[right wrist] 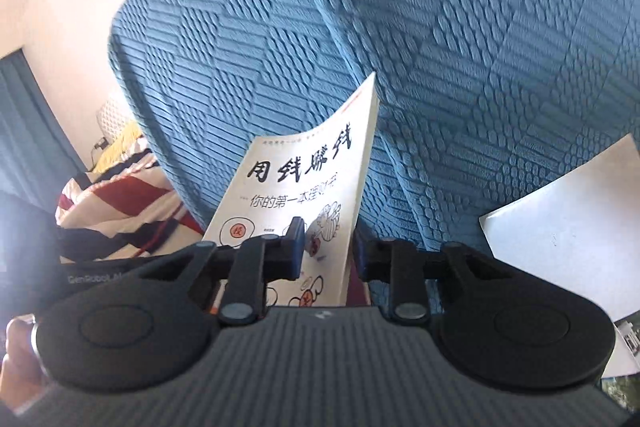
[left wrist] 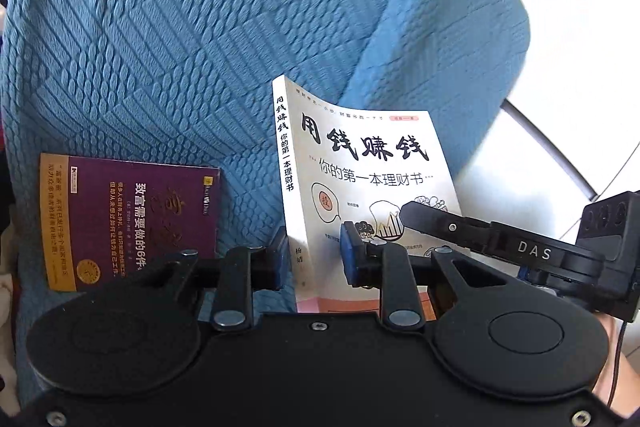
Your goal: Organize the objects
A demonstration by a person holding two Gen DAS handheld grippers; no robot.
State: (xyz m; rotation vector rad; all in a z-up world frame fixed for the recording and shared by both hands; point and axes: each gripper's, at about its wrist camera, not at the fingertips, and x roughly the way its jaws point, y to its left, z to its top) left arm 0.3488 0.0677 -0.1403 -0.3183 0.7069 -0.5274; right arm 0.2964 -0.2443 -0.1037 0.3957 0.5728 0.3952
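Note:
A white paperback with black Chinese title lettering point(left wrist: 360, 167) stands upright and slightly bowed above the blue quilted sofa point(left wrist: 160, 39). My left gripper point(left wrist: 316, 257) is shut on its lower spine edge, one blue pad on each side. From the right, a black finger of my right gripper point(left wrist: 432, 221) lies across the front cover. In the right wrist view the same white paperback point(right wrist: 296, 187) sits between the pads of my right gripper point(right wrist: 328, 247), which is shut on its lower free edge. A purple book point(left wrist: 128, 223) lies flat on the seat to the left.
The sofa's blue backrest point(right wrist: 440, 47) and armrest point(left wrist: 448, 27) rise behind the book. A white sheet or book point(right wrist: 568, 227) lies on the seat at the right. Striped red, white and dark cloth point(right wrist: 112, 211) is heaped at the left. White floor tiles point(left wrist: 568, 115) lie beyond the armrest.

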